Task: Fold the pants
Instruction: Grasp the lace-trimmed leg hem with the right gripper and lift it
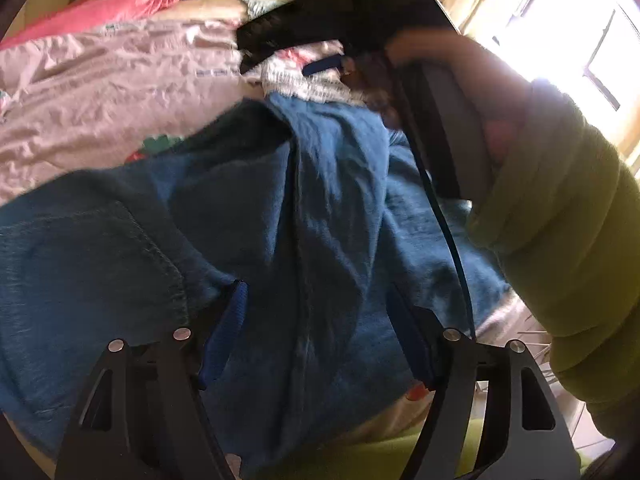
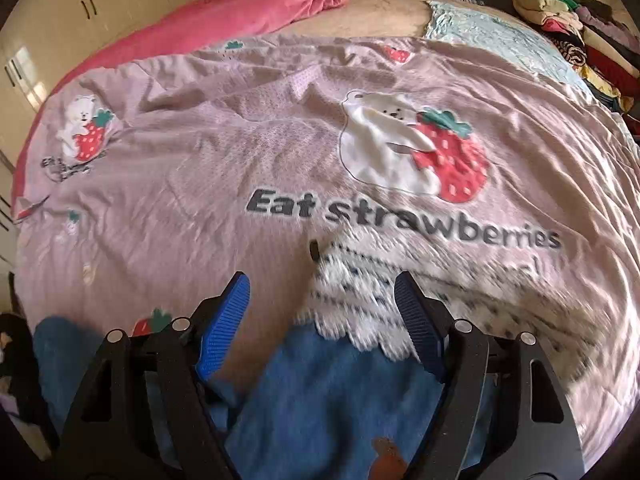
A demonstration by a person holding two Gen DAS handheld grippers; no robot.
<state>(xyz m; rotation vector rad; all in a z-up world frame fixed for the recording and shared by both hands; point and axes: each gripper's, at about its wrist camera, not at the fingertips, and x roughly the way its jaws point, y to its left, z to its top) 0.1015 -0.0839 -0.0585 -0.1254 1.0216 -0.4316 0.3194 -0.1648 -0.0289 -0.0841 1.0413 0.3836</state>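
Left wrist view: blue pants (image 1: 304,216) lie bunched on the pink quilt (image 1: 100,92), and the left gripper (image 1: 316,340) hovers over them, fingers spread, nothing pinched. Right gripper (image 2: 324,320) is spread too, empty, above the pants' edge nearest the quilt's print. Best bet now, I'd say: flatten the cloth, then take hold at matching edges. Quilt lettering reads "Eat strawberries" (image 2: 404,222).

grippers: black frames, silver screws, ribbed blue pads (image 2: 224,326) | sleeve (image 1: 568,216): olive-green, right of frame | cable (image 1: 448,232): black
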